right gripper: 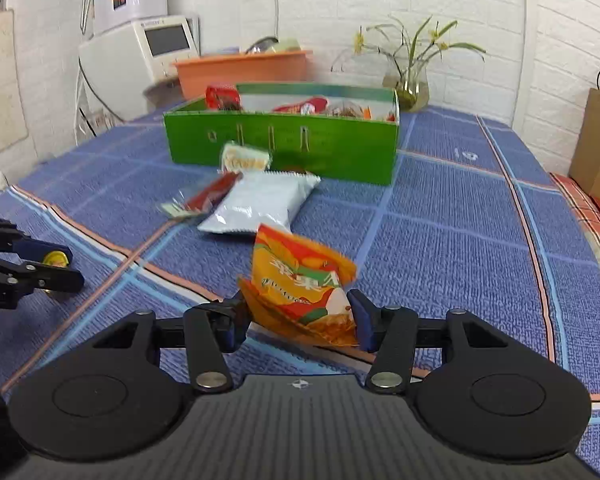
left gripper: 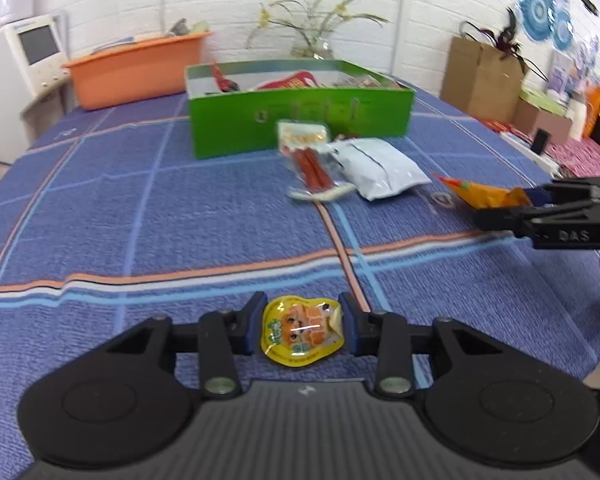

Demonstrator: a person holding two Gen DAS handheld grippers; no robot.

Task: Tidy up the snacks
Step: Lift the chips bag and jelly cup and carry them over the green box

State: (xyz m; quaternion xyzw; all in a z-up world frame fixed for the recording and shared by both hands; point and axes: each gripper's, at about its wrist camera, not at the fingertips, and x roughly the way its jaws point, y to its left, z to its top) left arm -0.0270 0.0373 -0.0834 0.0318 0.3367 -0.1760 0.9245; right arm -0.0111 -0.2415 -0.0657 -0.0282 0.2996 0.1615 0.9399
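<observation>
A small yellow snack cup with a cartoon lid lies on the blue checked cloth between the blue pads of my left gripper, which touch it on both sides. The same gripper shows at the left edge of the right wrist view. An orange snack packet stands tilted between the fingers of my right gripper, which press its sides; in the left wrist view that gripper holds the packet at the right. The green box behind holds several snacks.
In front of the box lie a white pouch, a clear pack of red sausages and a small cracker pack. An orange tub, a glass vase with a plant and a brown paper bag stand further back.
</observation>
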